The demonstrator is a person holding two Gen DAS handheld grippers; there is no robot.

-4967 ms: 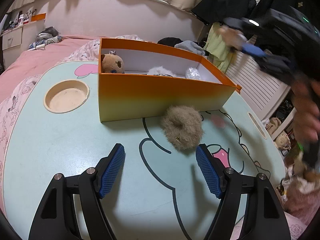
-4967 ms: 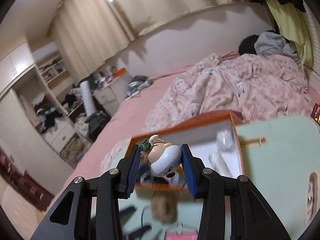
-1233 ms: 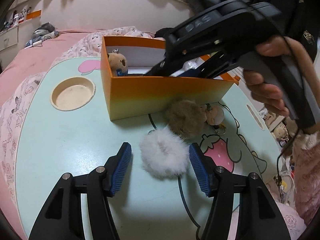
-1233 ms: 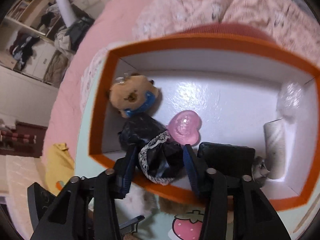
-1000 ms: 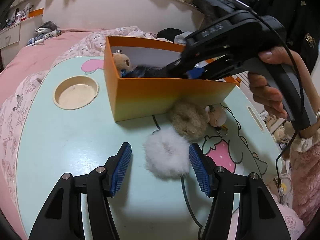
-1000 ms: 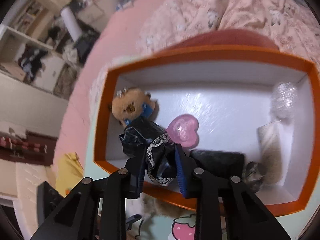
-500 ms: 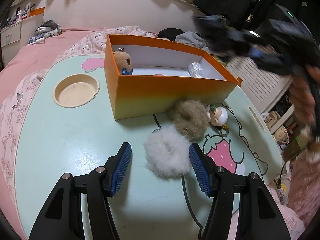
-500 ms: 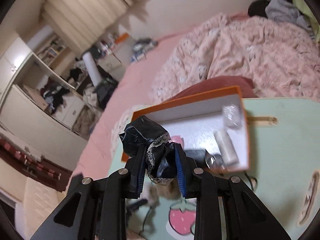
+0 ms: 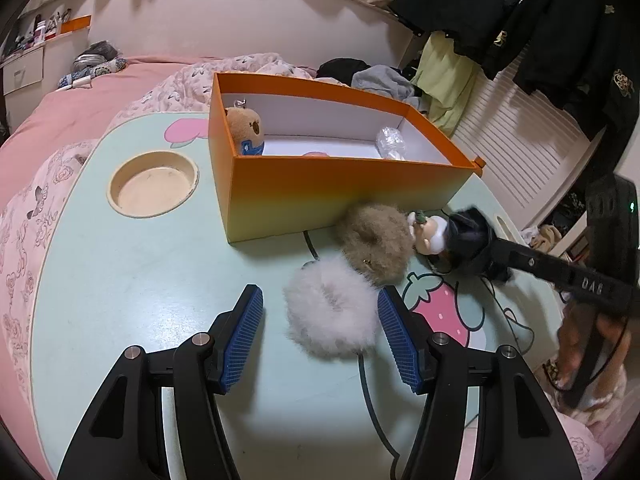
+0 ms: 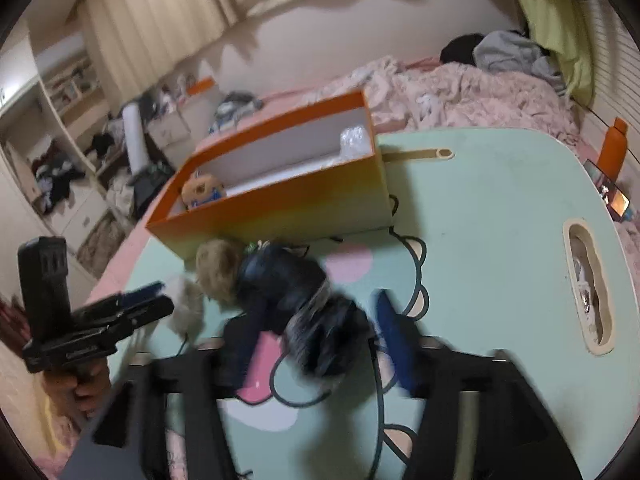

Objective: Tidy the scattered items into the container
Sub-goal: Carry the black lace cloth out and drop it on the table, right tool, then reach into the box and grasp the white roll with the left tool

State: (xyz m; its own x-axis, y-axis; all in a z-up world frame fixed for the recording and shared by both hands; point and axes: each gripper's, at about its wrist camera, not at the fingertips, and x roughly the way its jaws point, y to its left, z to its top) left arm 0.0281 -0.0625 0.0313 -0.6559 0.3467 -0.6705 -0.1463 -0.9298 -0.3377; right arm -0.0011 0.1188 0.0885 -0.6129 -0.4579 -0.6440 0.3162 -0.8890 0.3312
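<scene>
The orange box (image 9: 340,188) stands on the mint table (image 9: 120,280), with a plush bear (image 9: 244,126) and crinkled plastic (image 9: 390,140) inside. My left gripper (image 9: 320,293) is open around a white fluffy scrunchie (image 9: 332,316) lying on the table. A brown fluffy scrunchie (image 9: 376,240) and a small figure toy (image 9: 430,234) lie against the box front. My right gripper (image 10: 316,312) is low over the table by the toy. Its jaws are opening, and a black lace scrunchie (image 10: 320,320) sits loose between them, blurred. The box (image 10: 280,208) is just behind it.
A round cup recess (image 9: 154,184) is sunk in the table left of the box, and a slot handle (image 10: 588,288) near the right edge. A pink bed lies beyond the table. An orange bottle (image 10: 614,148) stands at the far right. Dark clothes hang above.
The right gripper has come out of the box with the black scrunchie, swung down to the table beside the small toy, and its jaws have spread. The left gripper has not moved.
</scene>
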